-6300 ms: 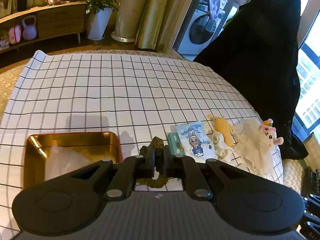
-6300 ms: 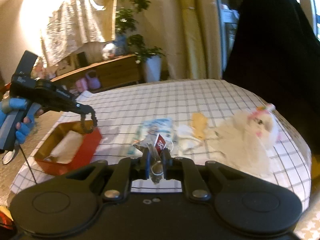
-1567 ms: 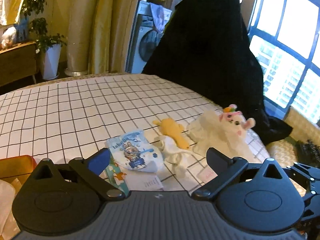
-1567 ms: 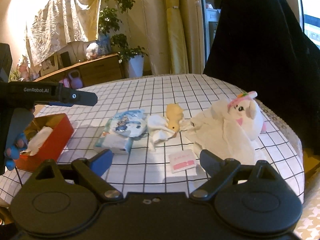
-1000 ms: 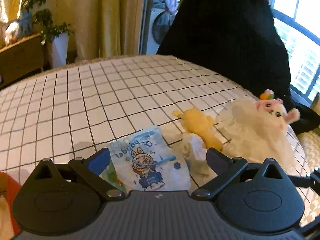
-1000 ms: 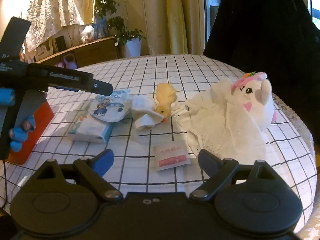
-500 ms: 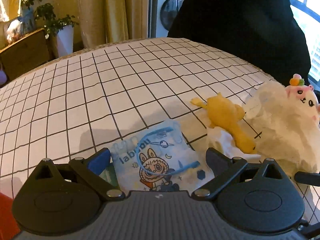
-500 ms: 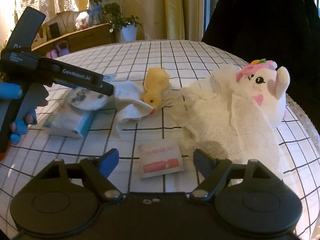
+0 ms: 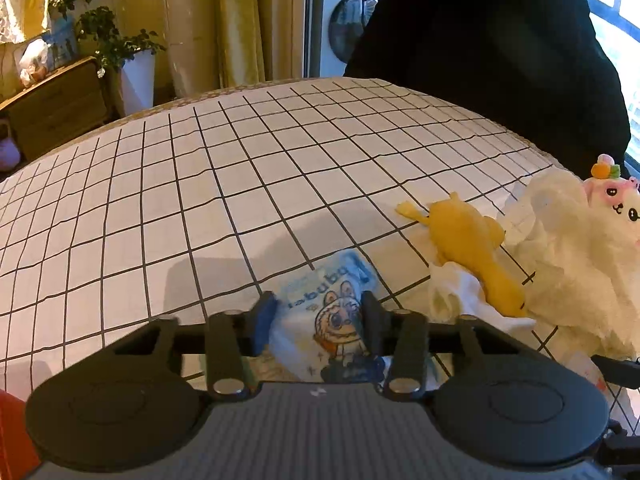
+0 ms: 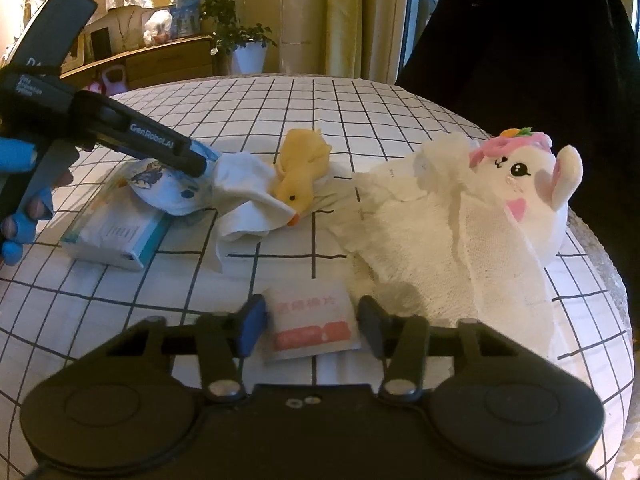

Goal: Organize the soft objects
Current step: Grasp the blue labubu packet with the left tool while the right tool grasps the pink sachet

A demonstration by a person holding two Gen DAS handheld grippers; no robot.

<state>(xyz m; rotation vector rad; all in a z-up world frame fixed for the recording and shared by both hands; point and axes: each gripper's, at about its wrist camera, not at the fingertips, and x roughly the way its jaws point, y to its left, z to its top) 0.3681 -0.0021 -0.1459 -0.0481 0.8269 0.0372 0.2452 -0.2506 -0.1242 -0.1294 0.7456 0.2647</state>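
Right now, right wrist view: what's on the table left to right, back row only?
tissue pack → blue cartoon pouch → white cloth → yellow duck toy → white gauze → white bunny plush

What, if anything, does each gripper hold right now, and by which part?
Left gripper: closing jaws pinch the blue cartoon pouch by its two side edges. Right gripper: closing jaws flank the pink sachet, not yet gripping it.
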